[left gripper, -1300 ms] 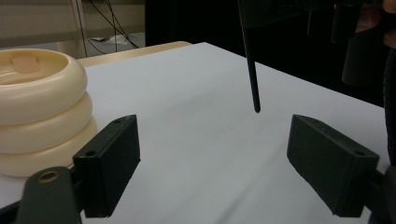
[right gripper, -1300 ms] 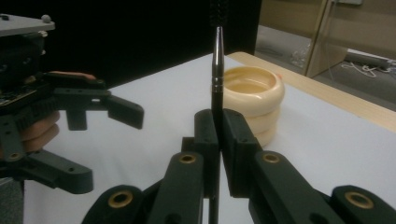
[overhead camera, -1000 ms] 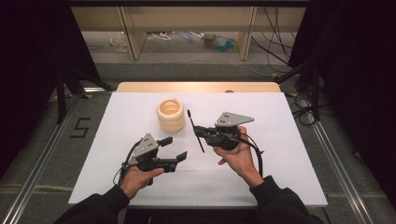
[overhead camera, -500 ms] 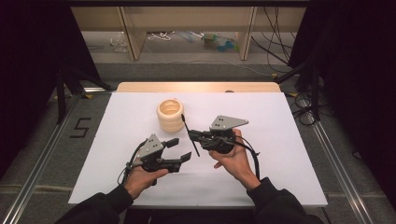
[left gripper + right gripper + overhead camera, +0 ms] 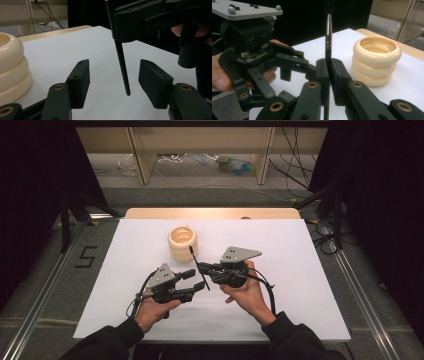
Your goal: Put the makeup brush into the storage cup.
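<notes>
Brush handle brought between the closing left jaws, over the table's middle.

Left gripper (image 5: 196, 281): jaws, narrower than a second ago, have just been closing, not yet touching the thin black brush (image 5: 122, 58) hanging upright between them. Right gripper (image 5: 329, 72), now nearer the left one, is clamped on the brush beside the cream ring stack (image 5: 183, 242).

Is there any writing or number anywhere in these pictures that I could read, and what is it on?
"5": a dark figure marked on the grey floor, left of the white table in the high view.
Nothing else can be read: the cream ring holder, the black brush and both grippers bear no legible text.
</notes>
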Motion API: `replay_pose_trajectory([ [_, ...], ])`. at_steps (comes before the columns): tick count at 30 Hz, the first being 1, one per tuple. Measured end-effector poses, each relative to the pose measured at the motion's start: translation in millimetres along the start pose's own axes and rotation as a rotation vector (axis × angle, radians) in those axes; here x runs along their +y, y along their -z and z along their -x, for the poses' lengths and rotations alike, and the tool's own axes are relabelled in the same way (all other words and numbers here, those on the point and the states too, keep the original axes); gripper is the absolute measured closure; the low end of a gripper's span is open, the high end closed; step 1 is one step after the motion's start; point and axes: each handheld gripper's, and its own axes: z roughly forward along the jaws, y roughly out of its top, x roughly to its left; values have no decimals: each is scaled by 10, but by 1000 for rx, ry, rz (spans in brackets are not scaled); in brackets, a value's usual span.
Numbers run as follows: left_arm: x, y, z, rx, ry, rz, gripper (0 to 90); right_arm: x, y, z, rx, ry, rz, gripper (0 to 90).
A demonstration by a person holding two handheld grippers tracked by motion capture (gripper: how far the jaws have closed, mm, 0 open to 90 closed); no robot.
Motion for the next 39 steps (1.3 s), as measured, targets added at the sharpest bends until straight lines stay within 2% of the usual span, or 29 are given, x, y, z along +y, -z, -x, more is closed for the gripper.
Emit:
replay_pose_trajectory([
  [3, 1, -5, 13, -6, 3, 1, 476, -1, -17, -19, 16, -4, 0, 858],
  [4, 6, -7, 5, -14, -18, 3, 488, 0, -15, -14, 2, 14, 4, 858],
  [5, 6, -8, 13, -9, -15, 4, 506, -3, -29, -16, 15, 13, 13, 858],
  [7, 9, -7, 12, -9, -19, 5, 526, -2, -23, -21, 8, 13, 5, 858],
  [12, 13, -5, 14, -11, -10, 14, 565, -5, -39, -41, 27, -7, 8, 858],
  [13, 20, -4, 0, -19, -36, 16, 572, -4, -36, -43, 22, -3, 4, 858],
  [14, 18, -3, 10, -14, -20, 19, 592, -5, -45, -48, 32, -4, 8, 858],
  [19, 25, -5, 20, -29, -30, 26, 635, -3, -43, -55, 23, 0, -2, 858],
  [23, 29, 2, 19, -24, -31, 32, 664, -2, -46, -51, 21, 15, 8, 858],
  [28, 31, 2, 27, -31, -28, 37, 695, -4, -52, -67, 29, 0, 6, 858],
  [30, 36, 6, 22, -35, -44, 40, 716, -3, -53, -73, 24, 1, 8, 858],
  [34, 36, 9, 18, -38, -47, 41, 750, -2, -53, -76, 34, 2, 2, 858],
  [39, 36, 12, 16, -34, -40, 40, 782, -2, -49, -70, 24, 20, 8, 858],
])
